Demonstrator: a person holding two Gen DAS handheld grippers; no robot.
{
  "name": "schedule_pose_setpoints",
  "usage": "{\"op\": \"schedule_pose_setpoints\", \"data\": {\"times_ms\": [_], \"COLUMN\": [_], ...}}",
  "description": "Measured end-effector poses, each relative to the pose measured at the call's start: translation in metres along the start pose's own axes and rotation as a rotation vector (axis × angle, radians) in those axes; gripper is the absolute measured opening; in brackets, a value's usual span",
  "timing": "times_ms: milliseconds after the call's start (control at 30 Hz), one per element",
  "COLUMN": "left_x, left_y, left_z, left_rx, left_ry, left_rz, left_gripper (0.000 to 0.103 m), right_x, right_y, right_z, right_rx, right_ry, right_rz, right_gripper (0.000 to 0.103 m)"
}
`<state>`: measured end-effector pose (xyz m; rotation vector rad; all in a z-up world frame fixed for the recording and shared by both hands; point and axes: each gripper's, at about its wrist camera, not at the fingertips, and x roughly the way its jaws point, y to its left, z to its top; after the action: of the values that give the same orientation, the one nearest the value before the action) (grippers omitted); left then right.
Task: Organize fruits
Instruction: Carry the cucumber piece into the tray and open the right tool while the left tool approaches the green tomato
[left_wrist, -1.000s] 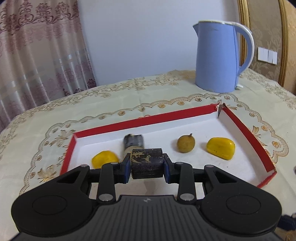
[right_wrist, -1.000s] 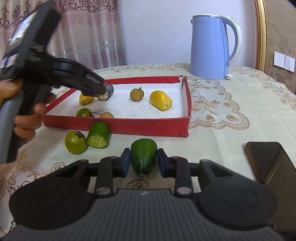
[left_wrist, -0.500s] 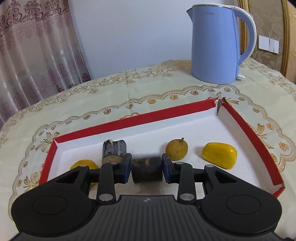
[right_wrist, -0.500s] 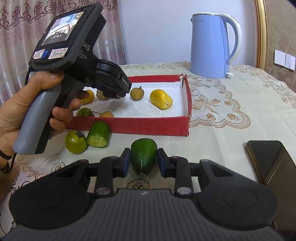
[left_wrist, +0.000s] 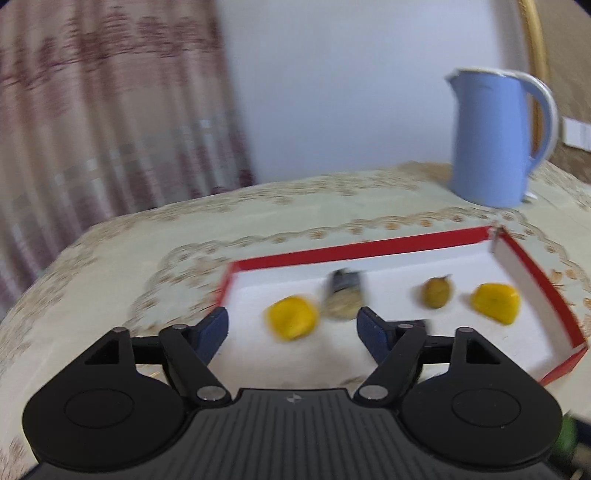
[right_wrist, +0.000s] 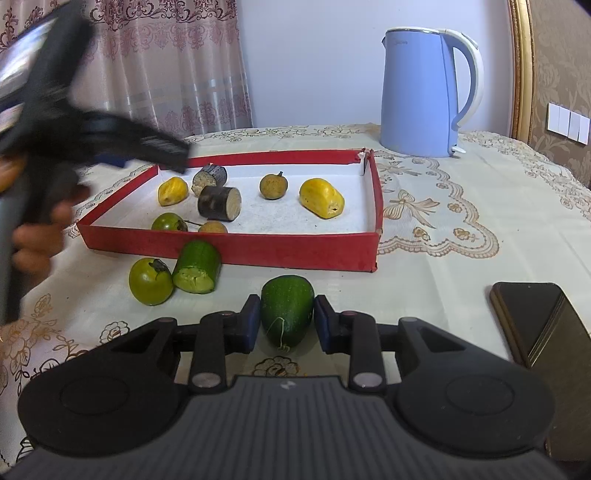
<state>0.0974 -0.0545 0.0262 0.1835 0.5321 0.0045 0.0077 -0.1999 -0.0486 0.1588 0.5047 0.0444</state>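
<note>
on the cream tablecloth (right_wrist: 461, 280), left tongs (left_wrist: 293, 328) apart, right tongs (right_wrist: 283, 323) clamp green fruit (right_wrist: 287, 314).

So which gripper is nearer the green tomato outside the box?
Right. The right gripper sits beside the tomato, closed on a green gourd piece; the left gripper hangs open over the box's far corner.

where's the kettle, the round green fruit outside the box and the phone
kettle (right_wrist: 419, 96): right wrist view, middle of its blue body
round green fruit (right_wrist: 149, 282): right wrist view, its front skin
phone (right_wrist: 526, 314): right wrist view, its dark screen
</note>
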Motion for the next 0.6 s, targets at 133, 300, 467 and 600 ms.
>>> {"op": "schedule_pose_setpoints", "data": {"times_ms": [133, 300, 467, 600], "left_x": [-0.022, -0.030, -0.025, -0.027], "left_y": [0.031, 0.046, 0.040, 0.039], "left_z": [-0.023, -0.044, -0.057, -0.065], "left_rx": [-0.055, -0.083, -0.051, -0.047], "left_ry": [-0.048, -0.048, -0.028, -0.017], "left_rz": [0.115, 0.136, 0.129, 0.107], "left_gripper": [0.083, 0.085, 0.085, 0.085], "right_x": [-0.001, -0.004, -0.010, -0.012], "right_y": [0.000, -0.001, 0.001, 0.002], "right_z": [0.000, 0.003, 0.012, 0.020], "right_rx": [0.003, 0.005, -0.005, -0.014], "right_ry": [-0.004, -0.022, -0.049, -0.062], "right_rz": [0.001, -0.008, -0.008, -0.011], "right_gripper": [0.029, 0.029, 0.029, 0.029]}}
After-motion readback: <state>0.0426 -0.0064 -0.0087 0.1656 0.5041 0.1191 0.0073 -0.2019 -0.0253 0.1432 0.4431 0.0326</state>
